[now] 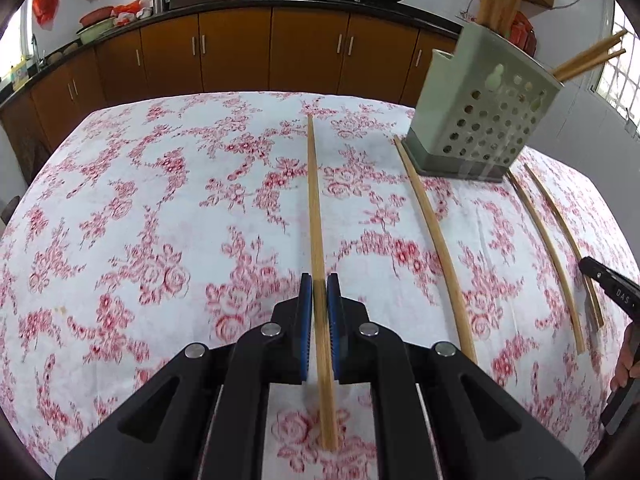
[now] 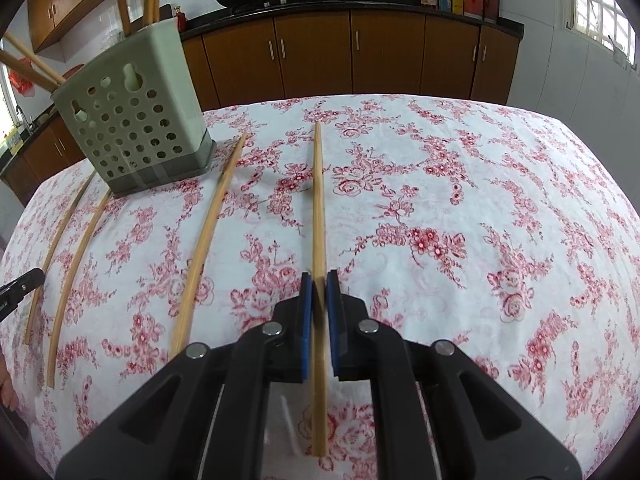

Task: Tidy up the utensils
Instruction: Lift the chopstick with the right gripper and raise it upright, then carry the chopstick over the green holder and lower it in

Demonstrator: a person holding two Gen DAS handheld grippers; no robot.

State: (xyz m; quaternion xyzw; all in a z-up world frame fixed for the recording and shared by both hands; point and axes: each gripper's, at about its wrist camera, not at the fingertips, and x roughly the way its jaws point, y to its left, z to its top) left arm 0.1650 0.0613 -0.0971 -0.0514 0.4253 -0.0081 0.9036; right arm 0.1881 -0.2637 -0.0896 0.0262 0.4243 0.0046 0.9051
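**Chopsticks between both sets of blue pads**

Chopsticks lie in a row on the floral tablecloth [image 1: 160, 208], running away from the cameras toward the kitchen cabinets [image 1: 236, 52]. In the left wrist view, the left gripper [image 1: 319, 286] has its jaws drawn in narrow around one chopstick [image 1: 316, 216]. The blue pads [image 1: 306, 320] sit on either side of the stick with only slivers of gap; whether they actually press it cannot be told. The stick's near end passes back between the fingers and rests low on the cloth.

In the right wrist view, the right gripper [image 2: 319, 284] is just as narrowly set around another chopstick [image 2: 318, 200], its blue pads [image 2: 306, 316] flanking the shaft close in; contact is likewise unclear.

The grey-green perforated utensil holder [image 1: 484, 120] stands on the cloth between the two grippers, at the far side, with several chopsticks already standing in it and leaning out over its rim. Three more loose chopsticks lie flat on the cloth near its base, one [image 1: 436, 248] just to its left in the left view, two others [image 1: 548, 248] beyond its near right corner. At the right edge of that view the right gripper's black finger is visible.
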